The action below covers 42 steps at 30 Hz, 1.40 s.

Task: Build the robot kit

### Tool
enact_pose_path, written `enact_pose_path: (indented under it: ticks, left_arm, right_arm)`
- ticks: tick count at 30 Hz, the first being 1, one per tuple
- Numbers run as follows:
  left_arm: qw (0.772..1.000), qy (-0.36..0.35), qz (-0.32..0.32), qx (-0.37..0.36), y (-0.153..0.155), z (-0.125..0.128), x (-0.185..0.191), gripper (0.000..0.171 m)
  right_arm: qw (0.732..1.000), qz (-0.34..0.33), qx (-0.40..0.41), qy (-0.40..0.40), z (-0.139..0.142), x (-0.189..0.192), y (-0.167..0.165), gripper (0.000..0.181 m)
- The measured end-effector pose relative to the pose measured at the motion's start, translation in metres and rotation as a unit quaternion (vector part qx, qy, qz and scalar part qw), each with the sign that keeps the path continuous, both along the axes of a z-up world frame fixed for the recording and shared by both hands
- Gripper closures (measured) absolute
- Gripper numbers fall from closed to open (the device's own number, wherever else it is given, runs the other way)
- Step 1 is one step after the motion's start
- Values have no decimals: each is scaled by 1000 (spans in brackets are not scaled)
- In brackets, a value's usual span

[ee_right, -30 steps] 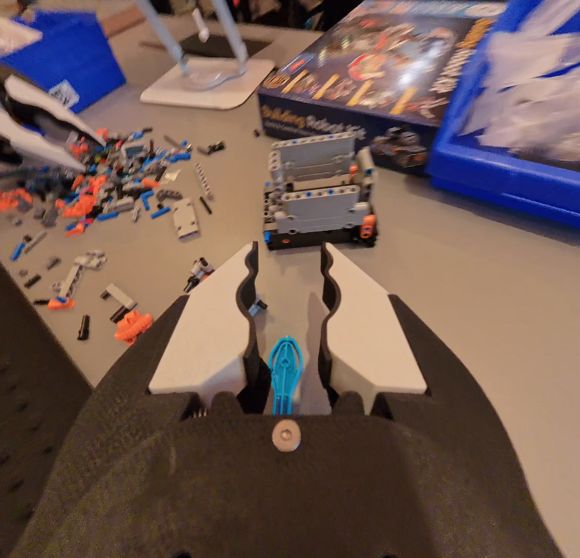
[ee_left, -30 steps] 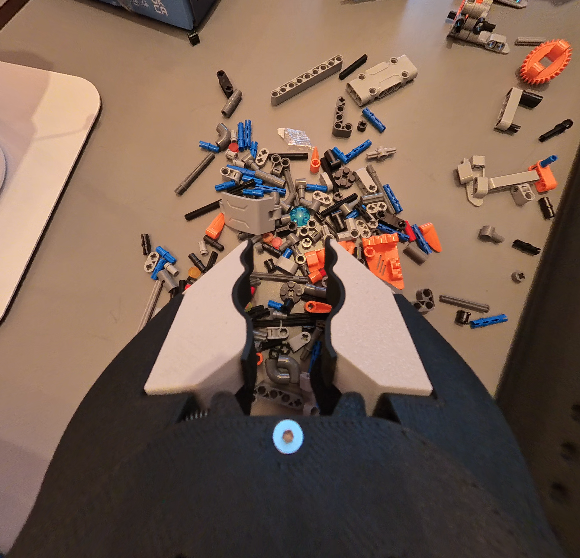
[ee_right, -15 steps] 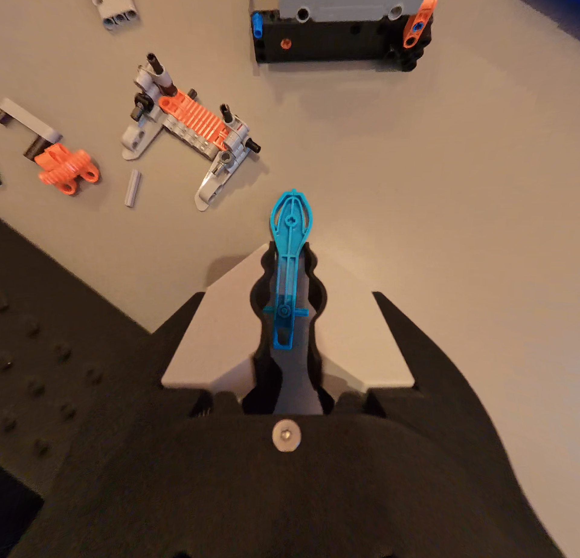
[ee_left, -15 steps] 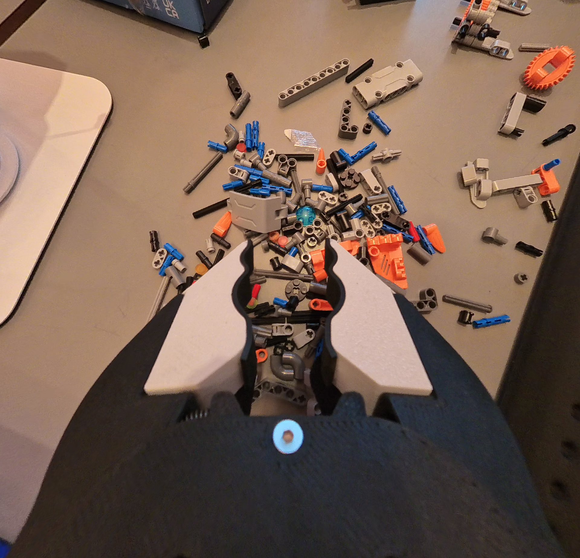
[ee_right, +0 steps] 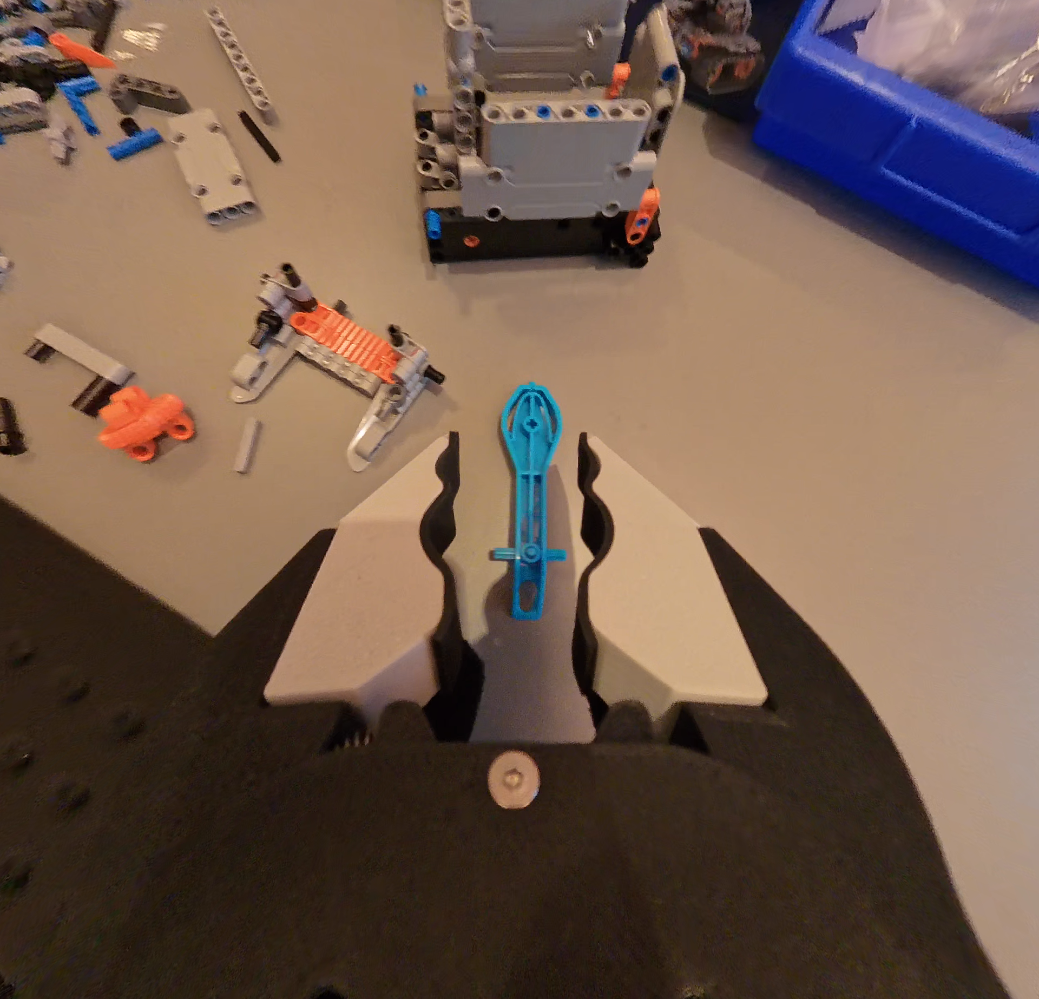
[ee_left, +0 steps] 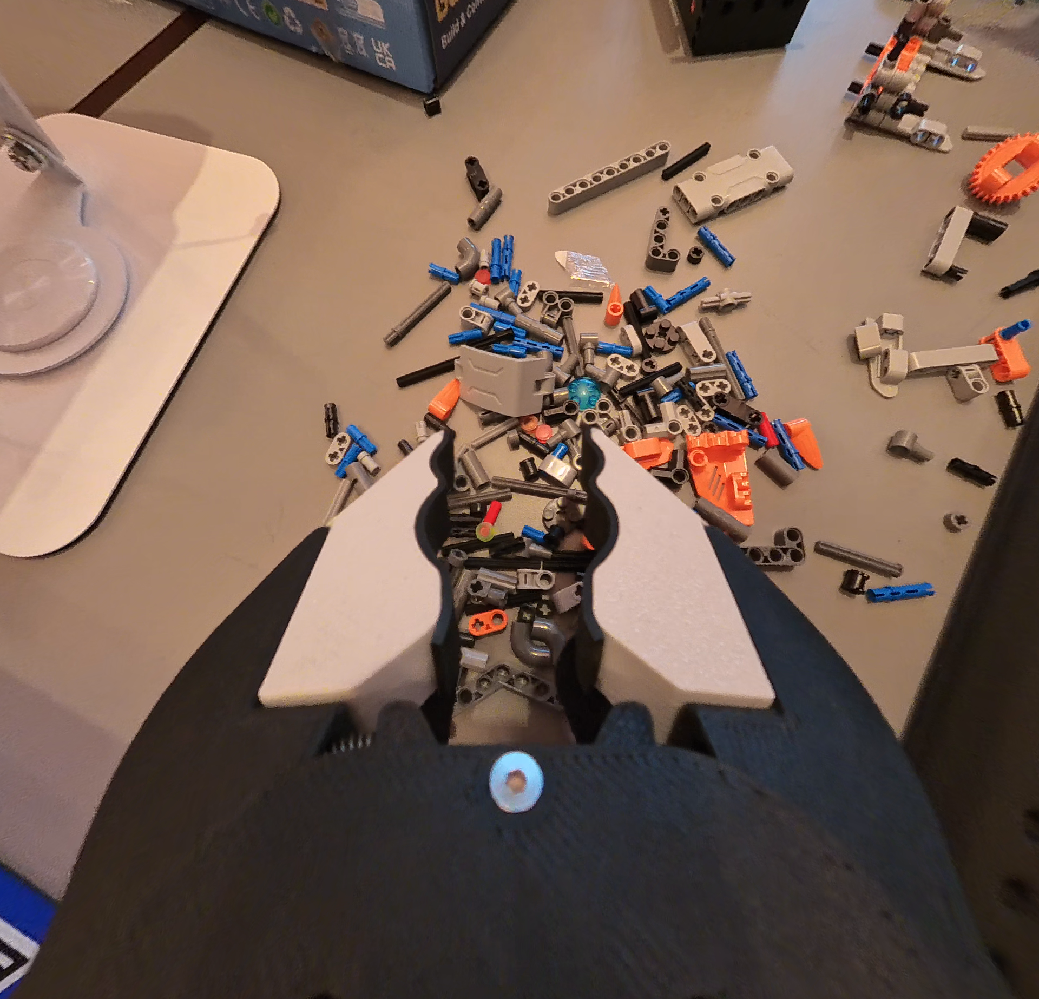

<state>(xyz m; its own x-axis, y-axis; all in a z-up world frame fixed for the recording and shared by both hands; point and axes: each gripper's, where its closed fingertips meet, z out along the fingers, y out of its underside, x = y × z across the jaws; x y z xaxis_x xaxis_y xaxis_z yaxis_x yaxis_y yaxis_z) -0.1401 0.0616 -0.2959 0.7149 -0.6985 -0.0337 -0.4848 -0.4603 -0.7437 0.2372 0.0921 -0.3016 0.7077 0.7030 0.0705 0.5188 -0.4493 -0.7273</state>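
My left gripper point(ee_left: 517, 438) is open and empty, just above the near side of a pile of small blue, grey, black and orange building pieces point(ee_left: 590, 365). A grey curved panel point(ee_left: 503, 379) lies just beyond its tips. My right gripper point(ee_right: 517, 438) is open. A light blue paddle-shaped piece point(ee_right: 528, 499) lies lengthwise on the grey table between its fingers, touching neither. A grey and black built block point(ee_right: 540, 145) stands beyond it. An orange and grey sub-assembly point(ee_right: 343, 348) lies to the left.
A blue bin point(ee_right: 911, 117) stands at the right. A printed box point(ee_left: 315, 10) stands at the back and a white stand base point(ee_left: 112, 297) at the left. An orange gear point(ee_left: 1006, 176) and loose parts lie at the right. A dark studded mat point(ee_right: 84, 606) borders the table. Left tips to right tips: about 40 cm. The orange gear point(ee_left: 1006, 176) lies some 12 cm from my right tips, 25 cm from my left tips. It is also in sight in the right wrist view point(ee_right: 120, 399).
My right gripper closed on the light blue piece, then opened, and the piece now lies free between its fingers. My left gripper shifted slightly over the pile and stayed open.
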Motion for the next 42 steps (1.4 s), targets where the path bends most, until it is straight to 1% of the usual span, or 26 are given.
enact_pose_path:
  ticks: [2,5,7,9,10,12,14,17,19,21,24,28,30,32,34,36,39,42]
  left_arm:
    - [1000,-8,6,1,1,1,0,129]
    - [999,-23,22,11,2,5,-2,128]
    - [999,-42,25,7,-1,4,1,128]
    - [999,-33,30,11,-4,1,0,128]
    - [999,-33,32,16,-5,2,0,128]
    - [998,-42,34,25,-7,6,2,127]
    - [998,-44,38,37,-10,10,1,128]
    - [996,-49,55,59,-12,19,-8,128]
    - [991,-73,75,79,-12,31,-18,129]
    - [986,-103,92,92,-13,42,-28,129]
    - [979,-135,111,101,-15,50,-40,130]
    - [974,-122,130,140,-18,63,-54,132]
    - [970,-78,147,178,-19,71,-66,134]
    - [961,-53,160,219,-24,85,-77,142]
    - [954,-55,170,241,-28,94,-84,149]
    - [952,-63,179,242,-29,95,-89,153]
    - [953,-80,177,234,-28,93,-89,154]
    - [955,-73,171,231,-28,90,-86,158]
  right_arm:
    - [1000,20,15,17,9,-12,-9,143]
    - [995,72,17,62,16,-45,-30,143]
    - [991,107,11,84,15,-66,-43,143]
    - [986,131,6,101,11,-83,-54,143]
    - [986,138,4,96,6,-88,-57,143]
    - [987,141,21,69,3,-90,-58,140]
    - [984,159,20,75,4,-94,-64,138]
    - [983,162,21,78,4,-95,-65,136]
    - [984,158,25,83,6,-94,-63,141]
    - [984,157,23,87,6,-93,-63,141]
    - [984,157,18,83,3,-94,-63,141]
    - [984,159,19,73,1,-94,-63,142]
    - [984,159,18,72,0,-94,-63,144]
    - [984,161,17,70,-1,-95,-64,145]
    - [984,162,17,70,-1,-95,-64,146]
    - [984,162,16,68,-2,-95,-64,147]
    - [984,162,14,67,-2,-95,-64,148]
    - [985,162,14,65,-3,-95,-64,148]
